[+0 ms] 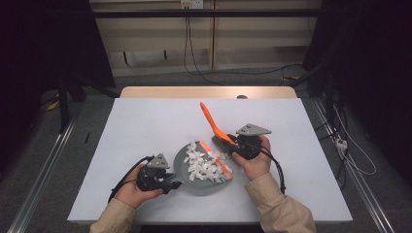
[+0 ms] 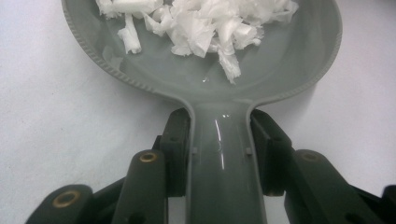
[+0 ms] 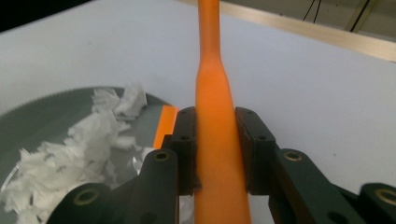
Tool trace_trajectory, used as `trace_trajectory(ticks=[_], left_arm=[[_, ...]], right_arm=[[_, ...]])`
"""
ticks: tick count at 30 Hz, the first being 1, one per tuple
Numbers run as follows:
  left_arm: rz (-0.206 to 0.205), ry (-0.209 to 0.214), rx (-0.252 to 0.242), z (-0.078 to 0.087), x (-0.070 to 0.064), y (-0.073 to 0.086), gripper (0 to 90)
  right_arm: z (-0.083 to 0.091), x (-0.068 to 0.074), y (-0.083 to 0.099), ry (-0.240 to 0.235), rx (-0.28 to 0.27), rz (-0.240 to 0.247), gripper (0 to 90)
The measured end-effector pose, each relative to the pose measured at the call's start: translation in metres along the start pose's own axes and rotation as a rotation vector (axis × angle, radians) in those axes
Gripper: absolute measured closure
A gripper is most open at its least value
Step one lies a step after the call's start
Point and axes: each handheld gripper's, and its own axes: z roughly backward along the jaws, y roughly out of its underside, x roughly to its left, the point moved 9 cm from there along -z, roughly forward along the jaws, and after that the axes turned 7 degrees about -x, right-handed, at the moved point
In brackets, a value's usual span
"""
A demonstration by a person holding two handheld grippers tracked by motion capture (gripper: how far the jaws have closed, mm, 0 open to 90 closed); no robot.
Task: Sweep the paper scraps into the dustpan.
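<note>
Left gripper (image 1: 171, 184): we see it at the near left of the table, jaws pressed against both sides of the handle (image 2: 224, 163) of a grey pan (image 1: 183, 156). In the left gripper view the handle runs straight up between the two black jaws into the pan's bowl, which has a beaded rim. The pan sits flat on the white table cover (image 1: 145, 126), near the middle of the near edge.

Right gripper (image 1: 234, 141): we see it just right of the pan, on its far side, jaws clamped on the shaft of an orange spatula (image 1: 212, 122). The spatula handle points up and away toward the far side of the table; its flat orange blade (image 1: 217, 161) lies down in the pan along the right-hand side, among the contents. In the right gripper view the shaft rises between the jaws, with the blade edge showing to the left of them.

Contents: white shredded pieces (image 1: 200, 164), thin and crumpled, heaped across the middle and right of the pan. We cannot tell the material.

Each gripper is held by a hand, the sleeves beige, with a black cable trailing from each toward the near edge. A wooden table edge (image 1: 209, 91) shows beyond the white cover.
</note>
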Motion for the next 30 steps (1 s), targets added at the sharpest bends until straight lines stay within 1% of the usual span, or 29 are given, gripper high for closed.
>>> trace_trajectory(ticks=[2, 3, 4, 5, 6, 7, 8, 9, 11, 12, 13, 15, 17, 18, 20, 21, 22, 23, 24, 25, 26, 27, 28, 29, 30], left_arm=[[0.005, 0.0, -0.003, 0.0, 0.0, 0.0, 62.5], [0.005, 0.0, -0.001, 0.0, 0.0, 0.0, 62.5], [0.005, 0.0, -0.001, 0.0, 0.0, 0.0, 62.5], [0.006, 0.001, -0.001, 0.0, 0.0, 0.0, 62.5], [0.005, 0.001, 0.0, 0.0, 0.0, 0.0, 62.5], [0.005, 0.002, 0.001, -0.001, 0.0, 0.0, 62.5], [0.002, 0.002, 0.002, -0.001, 0.0, 0.0, 62.5], [0.003, 0.002, 0.004, 0.0, 0.0, 0.0, 62.5], [0.003, 0.002, 0.004, -0.001, 0.0, 0.0, 62.5], [0.002, 0.001, 0.004, -0.001, 0.0, 0.0, 62.5], [0.002, 0.001, 0.004, -0.001, 0.0, 0.0, 62.5], [0.003, 0.001, 0.005, -0.001, 0.0, 0.0, 62.5], [0.011, 0.002, -0.001, -0.002, -0.001, -0.001, 62.5], [0.009, 0.004, 0.002, -0.002, -0.001, 0.0, 62.5], [0.01, 0.004, 0.001, -0.002, -0.001, -0.001, 62.5], [0.007, -0.001, 0.001, -0.003, -0.001, -0.001, 62.6], [0.006, -0.001, 0.001, -0.003, -0.001, -0.002, 62.6], [0.012, -0.002, -0.004, -0.004, -0.002, -0.002, 62.5], [0.009, -0.002, 0.003, -0.004, -0.002, -0.002, 62.6], [0.012, -0.004, 0.002, -0.005, -0.002, -0.003, 62.5], [0.009, -0.003, 0.004, -0.005, -0.002, -0.003, 62.6], [0.013, -0.005, 0.004, -0.006, -0.002, -0.004, 62.6], [0.009, -0.009, 0.006, -0.006, -0.002, -0.004, 62.6], [0.009, -0.01, 0.006, -0.006, -0.002, -0.004, 62.6], [0.012, -0.011, 0.004, -0.006, -0.002, -0.004, 62.6]], right_arm=[[0.001, 0.0, -0.001, 0.002, 0.008, 0.008, 71.0], [0.002, 0.0, -0.002, 0.005, 0.019, 0.019, 69.1], [0.002, 0.002, -0.004, -0.005, 0.029, 0.018, 63.2], [0.002, 0.004, -0.006, -0.011, 0.041, 0.017, 61.4], [0.003, 0.004, -0.008, -0.006, 0.048, 0.035, 62.0], [0.004, 0.004, -0.009, 0.007, 0.065, 0.057, 61.6], [0.005, 0.004, -0.009, 0.021, 0.09, 0.069, 61.1], [0.004, 0.003, -0.008, 0.024, 0.104, 0.07, 61.7], [0.003, 0.0, -0.004, 0.031, 0.132, 0.052, 64.1], [0.002, -0.001, 0.001, 0.02, 0.159, 0.045, 70.4], [0.002, -0.003, 0.004, 0.016, 0.169, 0.031, 71.0], [0.003, -0.005, 0.005, 0.016, 0.163, 0.016, 71.5], [0.006, -0.003, 0.006, 0.016, 0.178, -0.01, 71.7], [0.007, 0.0, 0.007, 0.009, 0.172, -0.025, 71.8], [0.005, 0.007, 0.008, 0.008, 0.135, -0.05, 71.8], [0.005, 0.01, 0.008, 0.014, 0.129, -0.043, 71.8], [0.005, 0.013, 0.008, 0.021, 0.128, -0.025, 71.8], [0.005, 0.018, 0.008, 0.017, 0.124, -0.026, 71.8], [0.005, 0.021, 0.008, 0.008, 0.112, -0.036, 71.8], [0.005, 0.025, 0.008, 0.005, 0.105, -0.034, 71.8], [0.005, 0.027, 0.008, 0.013, 0.098, -0.014, 71.8], [0.005, 0.029, 0.008, 0.016, 0.09, -0.011, 71.8], [0.005, 0.031, 0.008, 0.013, 0.084, -0.015, 71.8], [0.005, 0.032, 0.008, 0.022, 0.079, -0.007, 71.8], [0.005, 0.034, 0.007, 0.016, 0.072, -0.013, 71.8]])
